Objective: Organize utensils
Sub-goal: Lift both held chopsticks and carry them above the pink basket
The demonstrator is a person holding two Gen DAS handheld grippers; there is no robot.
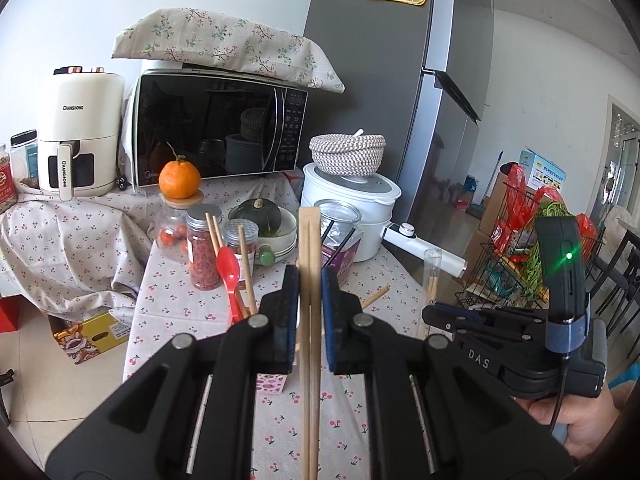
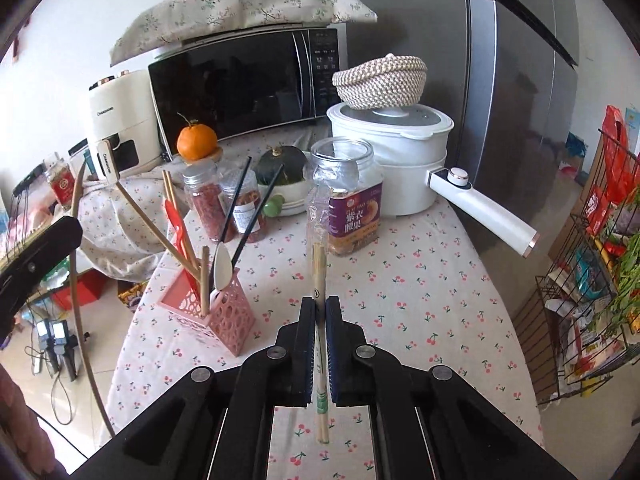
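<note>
Left gripper pinches smooth, bare wooden chopsticks; right gripper clamps a crinkly plastic-sleeved pair near the pink lattice holder.

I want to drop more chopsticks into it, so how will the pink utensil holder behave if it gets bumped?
The pink utensil holder looks like thin perforated plastic, so probably light. It is tall, narrow and loaded with long leaning utensils like the black chopsticks, so likely top-heavy and apt to tip. On the cloth-covered table it may drag rather than slide.
</note>
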